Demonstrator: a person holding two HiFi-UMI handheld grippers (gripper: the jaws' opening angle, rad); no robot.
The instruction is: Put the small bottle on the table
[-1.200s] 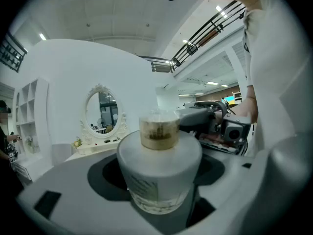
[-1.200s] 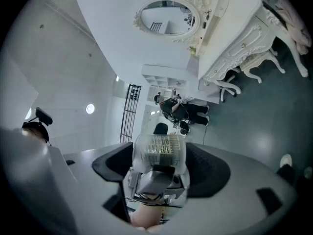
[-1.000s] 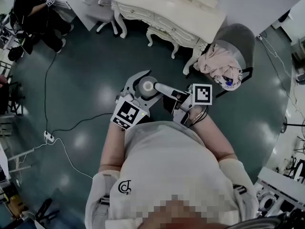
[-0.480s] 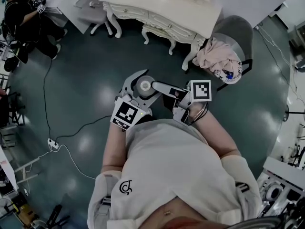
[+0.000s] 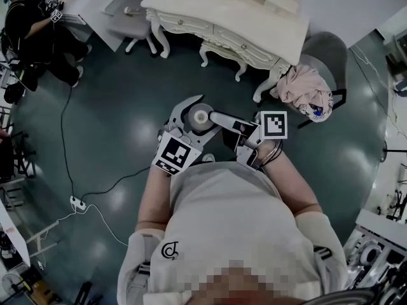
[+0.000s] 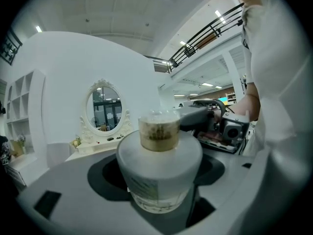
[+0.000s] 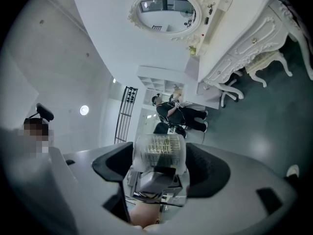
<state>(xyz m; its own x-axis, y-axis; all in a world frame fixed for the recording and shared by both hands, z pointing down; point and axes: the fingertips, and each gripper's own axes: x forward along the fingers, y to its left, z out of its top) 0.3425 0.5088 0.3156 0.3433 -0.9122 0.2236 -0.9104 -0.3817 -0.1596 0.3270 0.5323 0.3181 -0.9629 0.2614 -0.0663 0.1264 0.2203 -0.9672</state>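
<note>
The small bottle point(image 5: 201, 115) is held over the floor, in front of the person's chest. It has a wide frosted body point(image 6: 159, 163) and a clear cap point(image 6: 159, 130) with gold showing inside. My left gripper point(image 5: 198, 108) is shut on the body, one jaw on each side. My right gripper point(image 5: 215, 117) comes in from the right and is shut on the cap point(image 7: 159, 151), which fills the gap between its dark pads point(image 7: 208, 173). The white dressing table point(image 5: 254, 18) stands further ahead, with an oval mirror point(image 6: 103, 109) on it.
A grey chair draped with pink cloth point(image 5: 305, 91) stands right of the table and another grey chair point(image 5: 133, 5) to its left. A person in black point(image 5: 32, 18) is at the far left. A cable and power strip point(image 5: 77, 202) lie on the dark floor.
Both grippers stay joined on the bottle. They sit slightly further right in the view, and the table and chair have shifted right too.
</note>
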